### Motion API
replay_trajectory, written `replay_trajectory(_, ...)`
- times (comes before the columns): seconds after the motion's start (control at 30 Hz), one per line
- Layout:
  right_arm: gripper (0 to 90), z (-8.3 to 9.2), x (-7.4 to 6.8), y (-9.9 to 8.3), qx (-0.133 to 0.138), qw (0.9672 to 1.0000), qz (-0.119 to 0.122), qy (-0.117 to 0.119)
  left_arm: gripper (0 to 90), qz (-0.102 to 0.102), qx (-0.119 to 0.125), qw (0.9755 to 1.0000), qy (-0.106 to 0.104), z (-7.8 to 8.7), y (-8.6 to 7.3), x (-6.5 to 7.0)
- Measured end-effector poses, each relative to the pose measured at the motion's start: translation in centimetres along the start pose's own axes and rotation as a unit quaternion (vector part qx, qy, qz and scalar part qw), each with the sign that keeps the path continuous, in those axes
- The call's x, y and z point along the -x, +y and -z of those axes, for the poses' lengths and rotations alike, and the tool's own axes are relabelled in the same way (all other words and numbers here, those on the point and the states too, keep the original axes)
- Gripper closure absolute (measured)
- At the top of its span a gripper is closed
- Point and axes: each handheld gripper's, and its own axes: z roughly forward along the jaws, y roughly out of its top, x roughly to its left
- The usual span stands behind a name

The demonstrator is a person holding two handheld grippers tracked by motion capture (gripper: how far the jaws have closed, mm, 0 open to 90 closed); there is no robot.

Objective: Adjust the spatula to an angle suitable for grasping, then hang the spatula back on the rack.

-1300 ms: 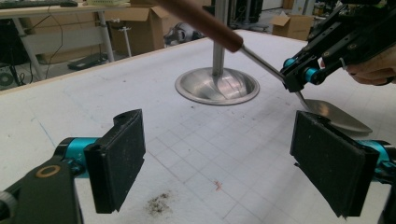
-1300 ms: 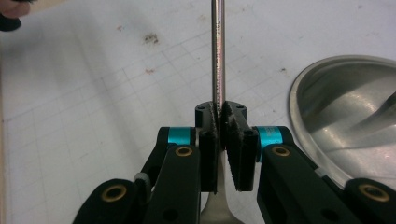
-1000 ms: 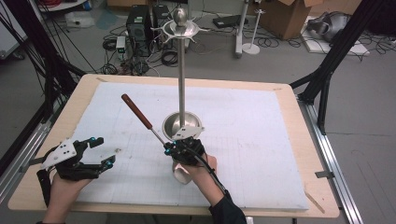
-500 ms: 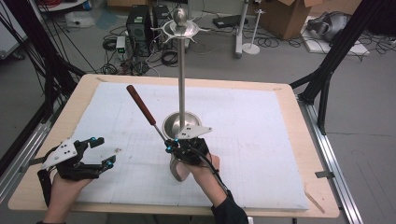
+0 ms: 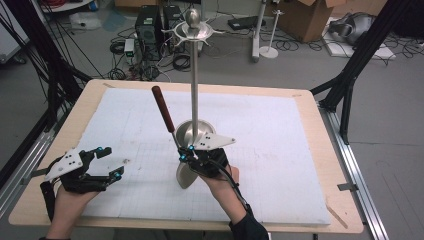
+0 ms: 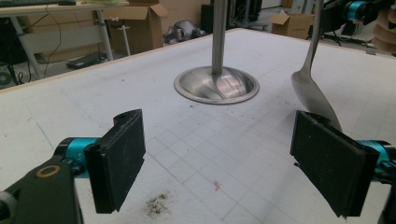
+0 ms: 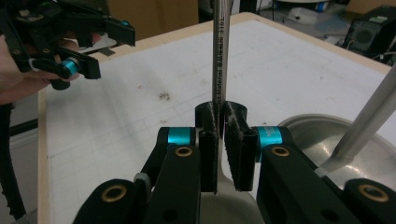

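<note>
1. High view: the right gripper (image 5: 189, 152), at lower centre, clamps a spoon (image 5: 172, 131) by its metal shaft; the brown handle slants to the upper left, the bowl hangs below the jaws. The stand (image 5: 194, 75) rises just behind it. The left gripper (image 5: 111, 162), at lower left, gapes with nothing in it on the mat (image 5: 280, 140).
2. Left gripper view: wide-apart jaws frame bare mat; the spoon's bowl (image 6: 314, 95) sits at right, the stand's base (image 6: 216, 85) at upper centre.
3. Right gripper view: jaws pinch the spoon's shaft (image 7: 220, 56) at centre; the left gripper (image 7: 70, 37) shows at upper left.
</note>
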Motion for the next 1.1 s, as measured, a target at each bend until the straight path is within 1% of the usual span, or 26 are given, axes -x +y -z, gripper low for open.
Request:
replay_trajectory(0.03,84.3,0.2,0.0,0.1,0.004,1.0,0.004,0.001,18.5,-0.001,0.0,1.0,0.0,0.0,0.0,0.0)
replay_trajectory(0.1,84.3,0.5,-0.2,0.1,0.011,0.9999,0.005,0.004,18.4,-0.001,0.0,1.0,0.0,0.0,0.0,0.0)
replay_trajectory(0.17,84.3,0.8,-0.4,0.2,0.019,0.9998,0.004,0.006,18.5,-0.002,0.0,1.0,-0.001,0.0,0.0,0.0)
replay_trajectory(0.3,84.3,1.4,-0.5,0.2,0.024,0.9997,0.001,0.009,18.4,0.001,0.0,1.0,-0.002,-0.2,0.0,-0.1)
replay_trajectory(0.53,84.3,2.6,-0.3,0.3,0.042,0.9991,-0.003,0.006,18.5,0.003,-0.001,1.0,-0.002,-0.3,-0.1,-0.1)
replay_trajectory(0.87,84.3,4.5,0.3,-0.1,0.064,0.9978,-0.011,-0.011,18.4,0.0,-0.002,1.0,-0.002,-0.6,0.0,0.0)
replay_trajectory(1.07,84.3,5.7,0.5,-0.2,0.075,0.997,-0.013,-0.014,18.5,0.002,-0.001,1.0,-0.002,-0.7,0.0,0.1)
replay_trajectory(1.1,84.3,5.8,0.6,-0.2,0.076,0.9969,-0.015,-0.015,18.4,-0.001,-0.003,1.0,-0.003,-0.7,0.0,0.1)
